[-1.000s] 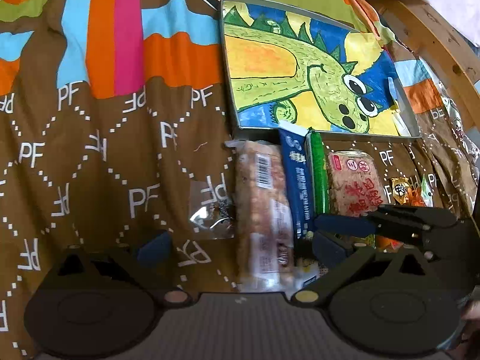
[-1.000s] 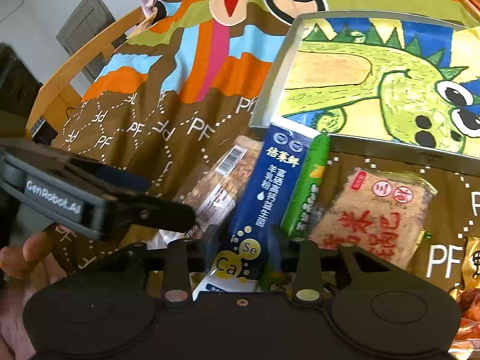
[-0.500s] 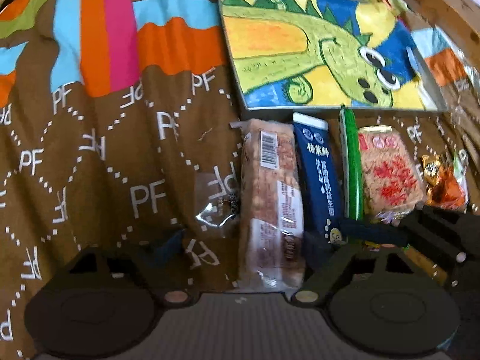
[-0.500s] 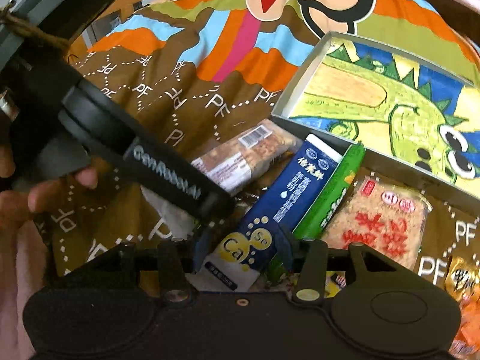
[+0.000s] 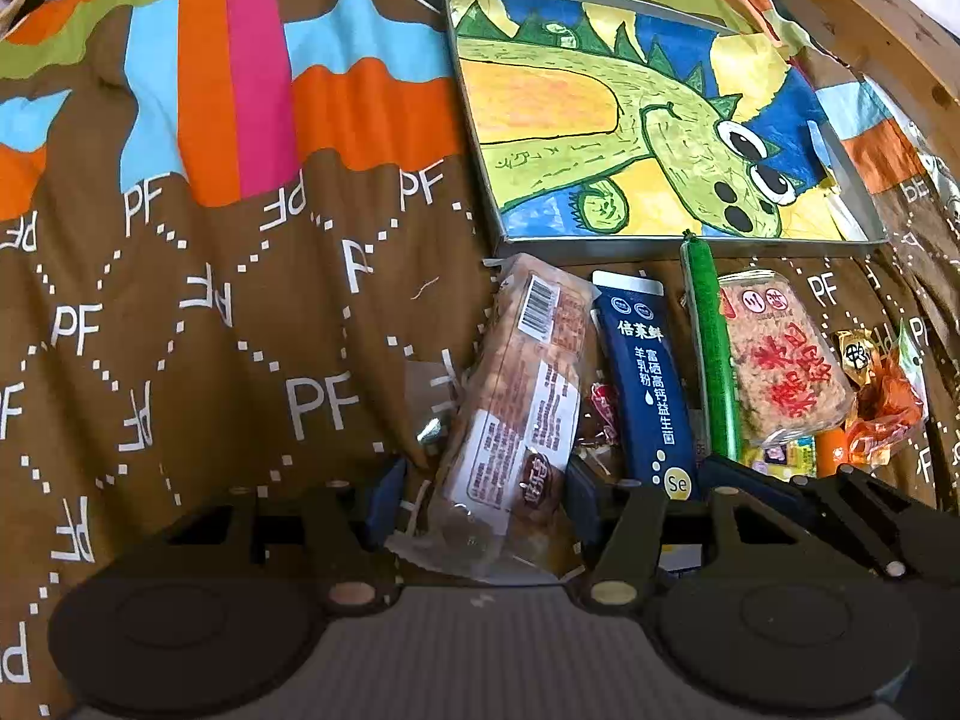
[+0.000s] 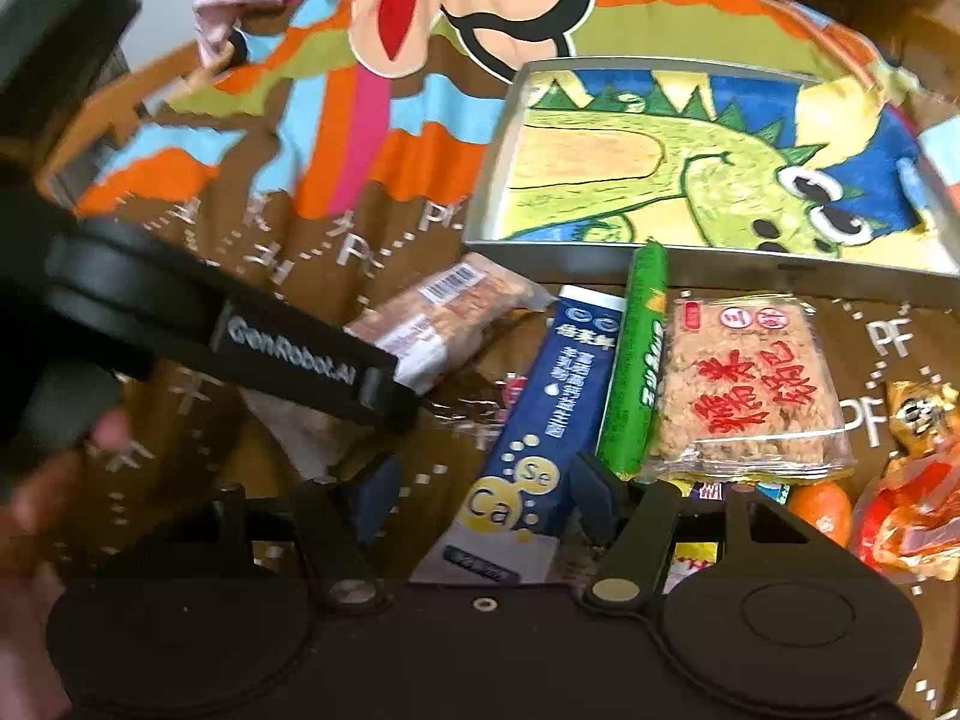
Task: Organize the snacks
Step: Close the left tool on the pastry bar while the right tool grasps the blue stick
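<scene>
Several snacks lie in a row on the blanket below the dinosaur tray (image 5: 600,240). My left gripper (image 5: 483,498) points down over the brown pastry packet (image 5: 522,384). Its jaws are closing and its pads meet the packet's two sides. My right gripper (image 6: 483,495) stands over the blue milk-powder stick (image 6: 552,396). Its jaws are opening, and the stick lies between them, near the right finger and apart from the left one. In the right wrist view, the left gripper's finger (image 6: 312,354) reaches onto the pastry packet (image 6: 450,312).
A green sausage stick (image 6: 639,354) and a rice-cake packet (image 6: 750,384) lie right of the blue stick. Small orange snacks (image 6: 912,516) sit at the far right. A hand (image 6: 36,510) holds the left gripper. A wooden bed frame (image 5: 870,18) runs behind the tray.
The left jaws have narrowed from wide open down onto the pastry packet. The right jaws, earlier tight on the blue stick, have spread and let it go.
</scene>
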`<action>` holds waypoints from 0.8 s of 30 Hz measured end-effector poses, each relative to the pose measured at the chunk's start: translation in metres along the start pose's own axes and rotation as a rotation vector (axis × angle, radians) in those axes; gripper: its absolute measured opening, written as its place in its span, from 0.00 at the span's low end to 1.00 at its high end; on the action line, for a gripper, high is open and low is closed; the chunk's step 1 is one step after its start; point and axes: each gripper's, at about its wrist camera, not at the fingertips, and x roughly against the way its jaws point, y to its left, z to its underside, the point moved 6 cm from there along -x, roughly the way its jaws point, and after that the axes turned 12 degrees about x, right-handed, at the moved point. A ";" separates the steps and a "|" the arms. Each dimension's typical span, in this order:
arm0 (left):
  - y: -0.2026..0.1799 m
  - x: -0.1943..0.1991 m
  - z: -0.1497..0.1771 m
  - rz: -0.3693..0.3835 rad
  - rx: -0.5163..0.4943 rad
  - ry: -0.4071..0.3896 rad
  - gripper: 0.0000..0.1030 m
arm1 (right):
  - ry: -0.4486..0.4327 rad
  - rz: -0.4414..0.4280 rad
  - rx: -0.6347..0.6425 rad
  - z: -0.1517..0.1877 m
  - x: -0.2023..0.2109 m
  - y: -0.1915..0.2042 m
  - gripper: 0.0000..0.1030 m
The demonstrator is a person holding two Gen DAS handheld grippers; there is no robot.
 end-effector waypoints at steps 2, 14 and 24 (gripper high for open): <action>0.002 -0.001 -0.001 0.009 0.010 0.003 0.60 | 0.028 0.057 -0.034 0.007 -0.003 -0.004 0.62; 0.000 -0.006 -0.002 0.008 -0.001 -0.001 0.62 | -0.031 0.046 -0.004 0.003 -0.006 -0.002 0.48; -0.001 0.007 0.005 0.000 -0.045 -0.060 0.46 | -0.088 0.066 0.152 0.020 0.013 0.005 0.41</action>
